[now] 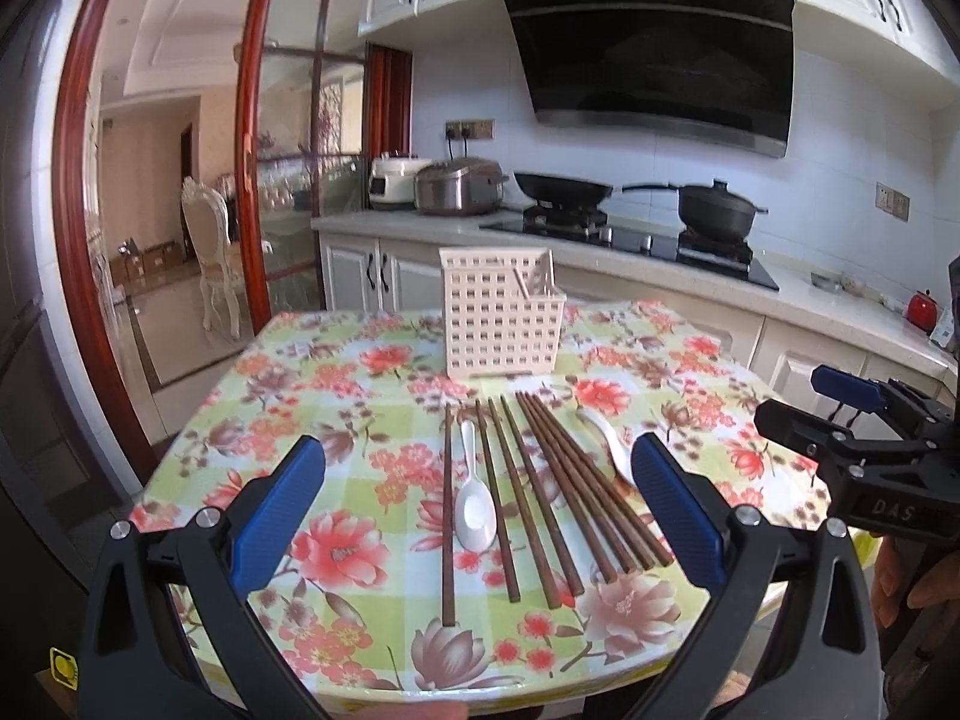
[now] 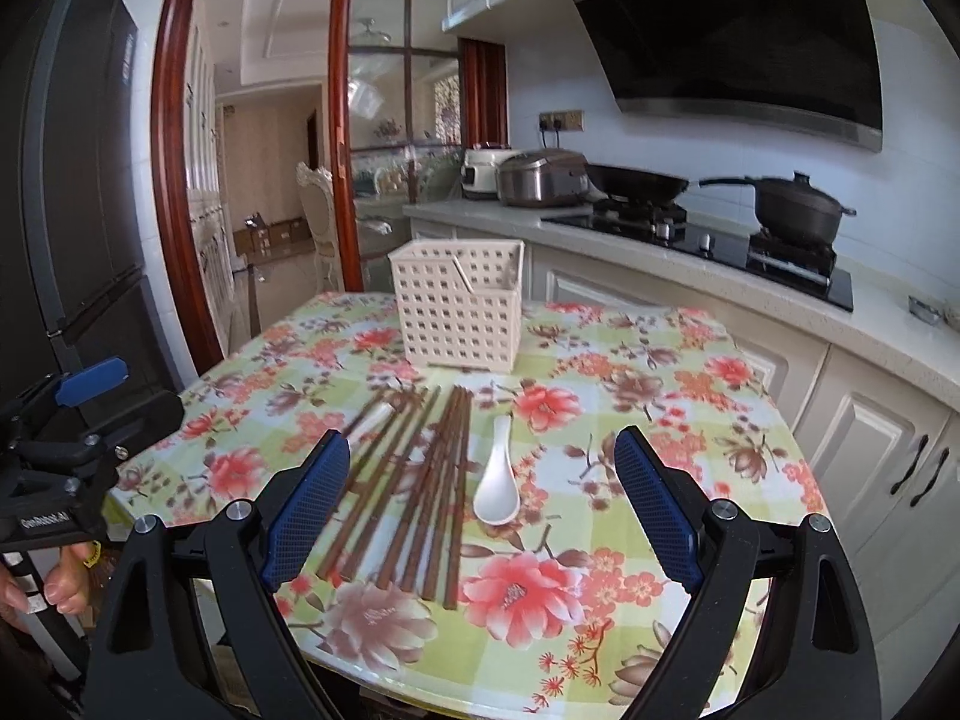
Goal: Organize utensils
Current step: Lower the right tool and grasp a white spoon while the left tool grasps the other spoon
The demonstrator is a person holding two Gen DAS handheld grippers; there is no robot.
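Note:
Several brown wooden chopsticks [image 1: 543, 486] [image 2: 420, 486] lie side by side on the floral tablecloth. One white spoon [image 1: 476, 510] rests among them at the left, and a second white spoon [image 1: 609, 441] [image 2: 498, 489] lies at their right. A beige perforated utensil holder [image 1: 501, 318] [image 2: 459, 306] with a divider stands upright behind them. My left gripper [image 1: 480, 507] hovers open above the near ends of the chopsticks, holding nothing. My right gripper [image 2: 483, 498] is open too, over the right spoon and the chopsticks, and shows as a black body [image 1: 870, 444] at the right of the left wrist view.
The table [image 2: 660, 396] has a rounded near edge. Behind it runs a counter with a stove [image 1: 630, 234], a wok, a black pot [image 1: 717, 213] and two rice cookers [image 1: 459, 186]. A red-framed glass door [image 1: 252, 192] opens at the left. A hand [image 2: 60, 582] grips the left tool.

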